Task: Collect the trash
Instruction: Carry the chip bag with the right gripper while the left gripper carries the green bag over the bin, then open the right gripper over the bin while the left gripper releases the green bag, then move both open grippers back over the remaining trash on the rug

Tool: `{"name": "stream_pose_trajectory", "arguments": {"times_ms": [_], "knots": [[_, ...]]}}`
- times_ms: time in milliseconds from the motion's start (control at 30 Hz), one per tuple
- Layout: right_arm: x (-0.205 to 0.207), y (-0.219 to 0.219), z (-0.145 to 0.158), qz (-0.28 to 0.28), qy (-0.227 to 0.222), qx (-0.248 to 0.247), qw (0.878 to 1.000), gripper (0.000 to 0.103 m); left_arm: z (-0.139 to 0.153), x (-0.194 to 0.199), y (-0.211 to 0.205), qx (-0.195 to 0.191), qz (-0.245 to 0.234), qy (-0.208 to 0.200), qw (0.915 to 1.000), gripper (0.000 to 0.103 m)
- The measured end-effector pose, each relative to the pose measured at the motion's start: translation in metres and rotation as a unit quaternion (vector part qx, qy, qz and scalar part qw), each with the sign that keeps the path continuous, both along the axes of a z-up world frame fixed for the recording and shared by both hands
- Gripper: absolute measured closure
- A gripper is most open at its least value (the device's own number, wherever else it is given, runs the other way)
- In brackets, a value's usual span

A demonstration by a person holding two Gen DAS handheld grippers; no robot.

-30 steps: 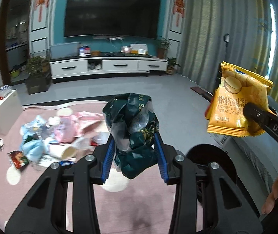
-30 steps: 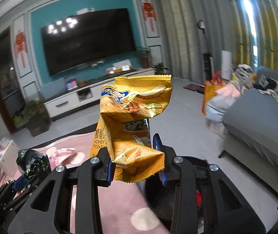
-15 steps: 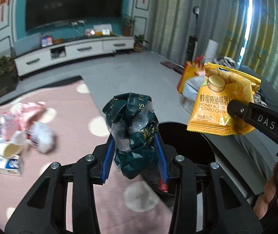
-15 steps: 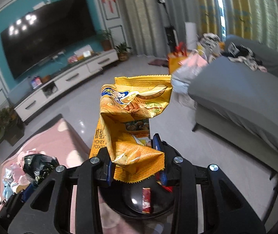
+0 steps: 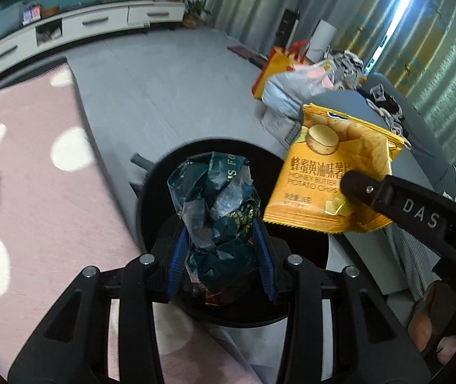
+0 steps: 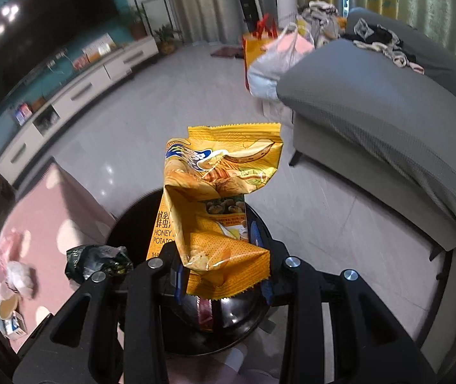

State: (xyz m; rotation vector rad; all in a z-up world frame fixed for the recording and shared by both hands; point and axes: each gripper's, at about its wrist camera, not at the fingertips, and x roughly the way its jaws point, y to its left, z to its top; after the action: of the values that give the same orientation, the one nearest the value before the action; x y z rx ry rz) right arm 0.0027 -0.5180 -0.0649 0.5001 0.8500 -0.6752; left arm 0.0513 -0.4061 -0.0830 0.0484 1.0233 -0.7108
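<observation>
Left wrist: left tongs (image 5: 221, 256) pinch crumpled dark wrapper (image 5: 216, 211), black bin (image 5: 151, 185) right below. Right tongs (image 6: 223, 268) pinch yellow chip bag (image 6: 218, 204) over same bin. Neither dropped yet; more litter (image 6: 10, 284) left on pink rug (image 6: 45, 224), off left.

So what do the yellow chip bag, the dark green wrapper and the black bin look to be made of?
Yellow chip bag: glossy printed plastic film, sharp creases.
Dark green wrapper: thin crinkly film with clear patches, tightly crumpled.
Black bin: probably smooth hard plastic; its inside reflects light.
</observation>
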Motion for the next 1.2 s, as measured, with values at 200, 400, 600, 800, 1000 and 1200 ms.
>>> {"name": "stream_pose_trajectory", "arguments": {"times_ms": [200, 400, 600, 800, 1000, 1200], "knots": [[0.010, -0.011, -0.021, 0.000, 0.034, 0.016, 0.999, 0.067, -0.019, 0.006, -0.016, 0.000, -0.016, 0.033, 0.9993, 0.062], [0.013, -0.011, -0.024, -0.004, 0.055, 0.012, 0.998, 0.059, -0.021, 0.003, -0.017, -0.014, -0.027, 0.042, 0.9986, 0.031], [0.014, -0.004, -0.012, -0.007, 0.055, -0.011, 0.998, 0.035, 0.001, 0.004, 0.011, -0.044, -0.011, 0.041, 0.9982, 0.012], [0.017, 0.021, 0.010, 0.013, 0.038, -0.048, 0.998, 0.024, 0.033, 0.004, 0.074, -0.070, 0.041, 0.018, 0.9966, 0.003], [0.030, 0.059, 0.031, 0.056, 0.018, -0.082, 0.995, 0.017, 0.055, 0.000, 0.159, -0.054, 0.116, -0.012, 0.9917, 0.003], [0.049, 0.105, 0.043, 0.123, -0.021, -0.084, 0.989, 0.013, 0.074, -0.005, 0.263, -0.032, 0.214, -0.034, 0.9758, 0.003]]}}
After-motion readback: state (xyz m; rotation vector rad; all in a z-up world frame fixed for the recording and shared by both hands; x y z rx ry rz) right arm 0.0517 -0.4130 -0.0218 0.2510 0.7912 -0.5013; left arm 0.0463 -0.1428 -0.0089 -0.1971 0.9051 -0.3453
